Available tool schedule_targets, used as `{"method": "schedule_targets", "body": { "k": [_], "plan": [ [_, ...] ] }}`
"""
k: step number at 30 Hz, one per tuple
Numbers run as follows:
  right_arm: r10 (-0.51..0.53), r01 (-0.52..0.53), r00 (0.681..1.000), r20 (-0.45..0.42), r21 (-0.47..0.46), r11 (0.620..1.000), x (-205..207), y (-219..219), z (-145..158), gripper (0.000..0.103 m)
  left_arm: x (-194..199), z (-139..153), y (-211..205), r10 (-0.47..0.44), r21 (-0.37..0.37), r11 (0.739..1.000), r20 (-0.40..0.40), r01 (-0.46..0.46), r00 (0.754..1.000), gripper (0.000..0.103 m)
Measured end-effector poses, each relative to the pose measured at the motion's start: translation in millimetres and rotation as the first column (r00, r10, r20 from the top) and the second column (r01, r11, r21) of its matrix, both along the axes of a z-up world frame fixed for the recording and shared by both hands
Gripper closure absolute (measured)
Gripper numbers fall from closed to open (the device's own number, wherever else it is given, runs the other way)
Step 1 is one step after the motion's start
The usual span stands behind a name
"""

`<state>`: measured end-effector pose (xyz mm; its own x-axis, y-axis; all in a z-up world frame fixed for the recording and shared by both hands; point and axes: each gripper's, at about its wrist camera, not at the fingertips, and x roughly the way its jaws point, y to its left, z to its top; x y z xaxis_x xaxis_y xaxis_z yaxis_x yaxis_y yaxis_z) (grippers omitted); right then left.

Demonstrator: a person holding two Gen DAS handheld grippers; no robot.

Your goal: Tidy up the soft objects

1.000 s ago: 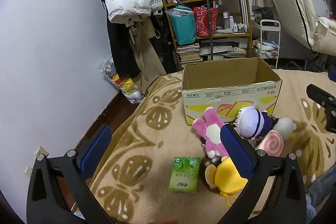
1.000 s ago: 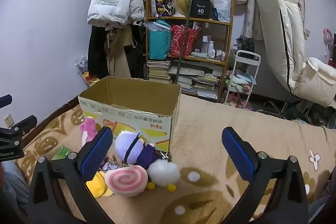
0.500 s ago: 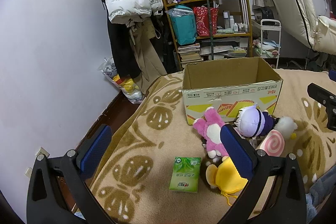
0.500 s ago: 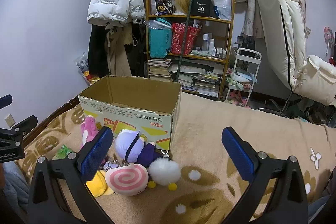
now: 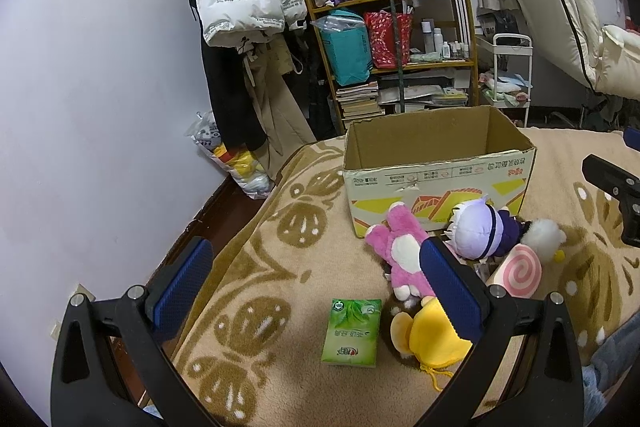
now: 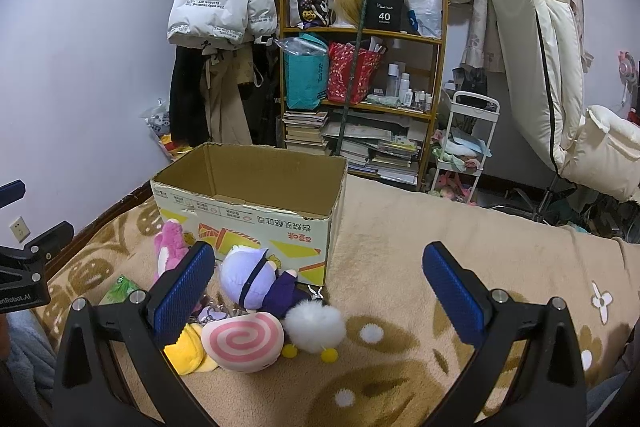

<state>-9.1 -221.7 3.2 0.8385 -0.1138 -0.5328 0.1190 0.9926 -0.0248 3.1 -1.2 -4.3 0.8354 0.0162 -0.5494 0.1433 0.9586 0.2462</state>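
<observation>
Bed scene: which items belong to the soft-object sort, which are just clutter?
Job items: cardboard box, pink plush, purple-haired doll, swirl cushion, white pompom, yellow plush.

Lying about: green tissue pack (soft, possibly included), white puffer jacket, shelf, white cart.

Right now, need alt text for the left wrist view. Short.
The open left claw hovers over a patterned blanket in front of an open cardboard box. Soft toys cluster by the box: pink plush, purple-haired doll, pink swirl cushion, yellow plush, plus a green tissue pack.
</observation>
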Motion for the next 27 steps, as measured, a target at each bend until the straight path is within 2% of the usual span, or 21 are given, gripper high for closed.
{"method": "schedule_targets", "body": {
  "k": [27],
  "plan": [
    [0.020,-0.020,1.000,-0.008,0.007,1.000,0.2,6.7,-6.3,0.000,-4.5,-0.8,-3.8,-0.001,0.012,1.000,0.000,0.001,1.000,0.001]
  ]
}}
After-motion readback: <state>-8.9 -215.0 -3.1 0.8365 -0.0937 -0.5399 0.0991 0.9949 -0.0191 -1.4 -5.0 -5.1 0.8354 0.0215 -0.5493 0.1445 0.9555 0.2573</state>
